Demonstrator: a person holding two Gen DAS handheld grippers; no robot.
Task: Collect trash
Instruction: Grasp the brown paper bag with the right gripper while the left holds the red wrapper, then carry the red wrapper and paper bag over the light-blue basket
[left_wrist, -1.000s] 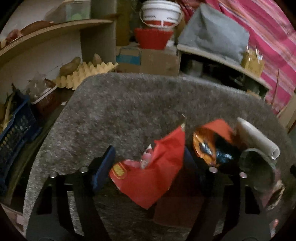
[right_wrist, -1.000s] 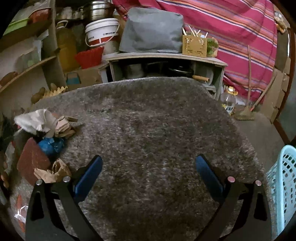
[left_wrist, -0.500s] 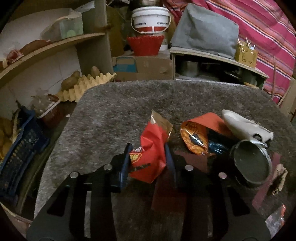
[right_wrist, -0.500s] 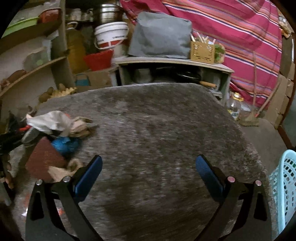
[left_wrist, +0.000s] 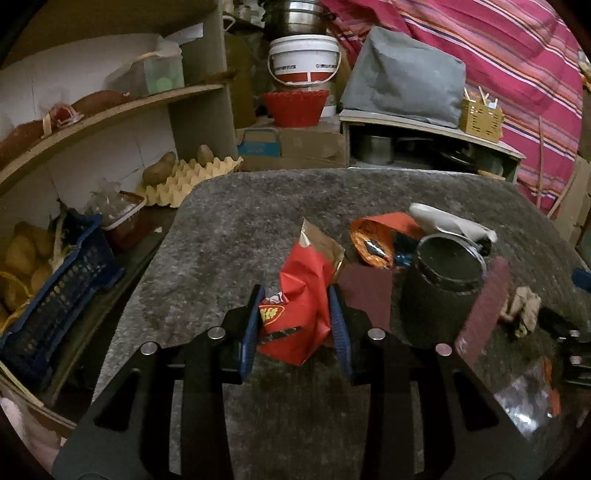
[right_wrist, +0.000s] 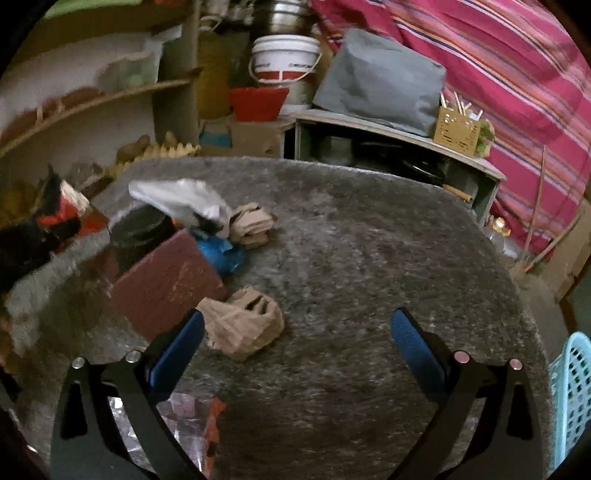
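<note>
Left gripper (left_wrist: 297, 315): its blue pads were pressed in on both sides of a red snack wrapper (left_wrist: 299, 306), which stood crumpled and upright between them, gold lining showing at the top.
Right gripper (right_wrist: 295, 349): its fingers stood wide apart with nothing between them, low over the grey rug (right_wrist: 369, 258); the left pad sat just beside a crumpled brown paper (right_wrist: 242, 326).
Clear wrapper (right_wrist: 188, 428): lay under the right tool's left finger, nearest the camera, with an orange edge.
Maroon pad (right_wrist: 166, 280): flat on the rug, touching the brown paper's far side.
Blue wrapper (right_wrist: 221, 251): tucked just behind the maroon pad.
Dark cup (left_wrist: 441, 288): upright on the rug, right of the held wrapper.
Orange packet (left_wrist: 373, 240): lay beyond the cup, beside a white crumpled sheet (left_wrist: 447, 221).
Second brown paper (right_wrist: 253, 223): balled up beside the white sheet, farther out on the rug.
Light blue basket (right_wrist: 570, 402): at the rug's right edge, only its mesh side showing.
Egg tray (left_wrist: 184, 177): past the rug's far left corner, with potatoes on it.
White bucket (left_wrist: 303, 61): at the back, above a red bowl (left_wrist: 295, 107).
</note>
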